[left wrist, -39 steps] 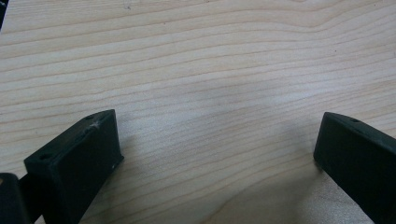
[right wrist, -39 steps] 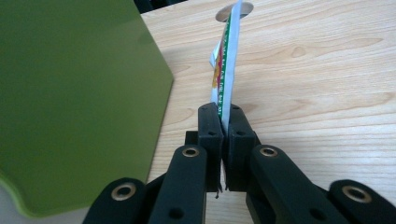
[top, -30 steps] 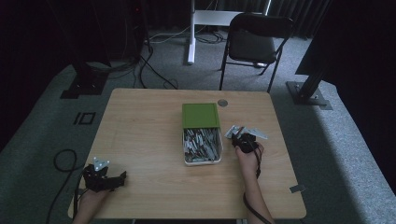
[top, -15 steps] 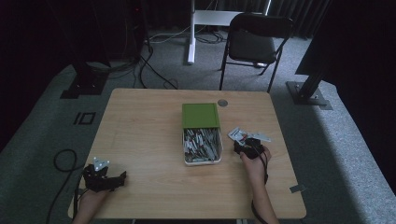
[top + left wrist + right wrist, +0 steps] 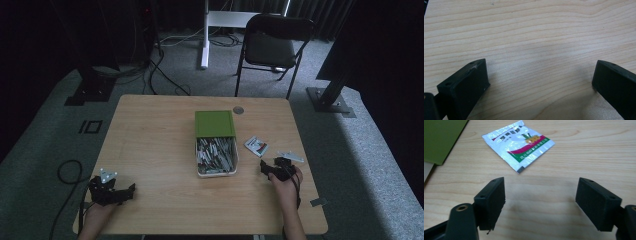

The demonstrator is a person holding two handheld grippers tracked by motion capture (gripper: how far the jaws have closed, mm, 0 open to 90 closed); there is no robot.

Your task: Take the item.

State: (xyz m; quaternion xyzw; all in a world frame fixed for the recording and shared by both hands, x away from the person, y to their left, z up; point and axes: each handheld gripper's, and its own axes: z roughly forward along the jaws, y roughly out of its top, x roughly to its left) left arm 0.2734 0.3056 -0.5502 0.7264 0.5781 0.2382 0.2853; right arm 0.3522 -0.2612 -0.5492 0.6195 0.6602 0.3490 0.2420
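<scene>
Right gripper (image 5: 540, 203) is sitting w/ jaws wide, sachet (image 5: 519, 143) at 12 o'clock, prob. lining up a grab; left gripper (image 5: 539, 85), also wide open, is idling on bare table (image 5: 150, 135).

The right gripper (image 5: 274, 169) has drawn back toward the table's near edge (jaws now spread wide), leaving a sachet (image 5: 256, 146) lying flat on the wood, beyond its jaws.

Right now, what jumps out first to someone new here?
The green-lidded box of packets, mid-table, lid slid back. Just right of it a lone sachet lies flat, directly ahead of the open right gripper. The left gripper rests open at the near-left corner over bare wood.
</scene>
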